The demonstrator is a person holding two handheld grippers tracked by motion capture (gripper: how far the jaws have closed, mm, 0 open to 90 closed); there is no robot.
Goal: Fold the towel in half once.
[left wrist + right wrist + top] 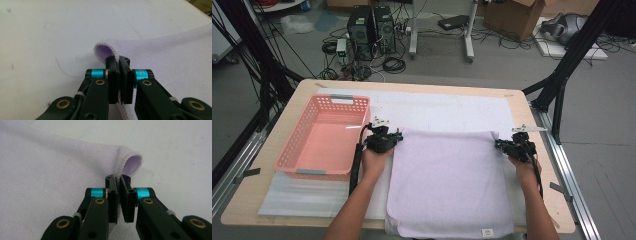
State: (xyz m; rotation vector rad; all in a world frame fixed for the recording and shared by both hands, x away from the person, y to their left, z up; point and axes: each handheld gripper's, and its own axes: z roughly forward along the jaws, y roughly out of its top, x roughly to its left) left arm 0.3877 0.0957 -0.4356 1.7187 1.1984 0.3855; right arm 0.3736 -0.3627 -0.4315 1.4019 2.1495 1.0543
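From the high view I see a pale lilac towel lying flat on the white sheet that covers the desk, its near edge hanging at the desk's front. I hold the left gripper at the towel's far left corner and the right gripper at its far right corner. In the left gripper view my fingers are clamped on the stitched hem, and the corner curls up into a small loop just beyond them. In the right gripper view my fingers pinch the other corner's hem in the same way, with the cloth spreading away flat to that view's left. A pink basket stands on the desk just beside the left gripper, apart from the towel.
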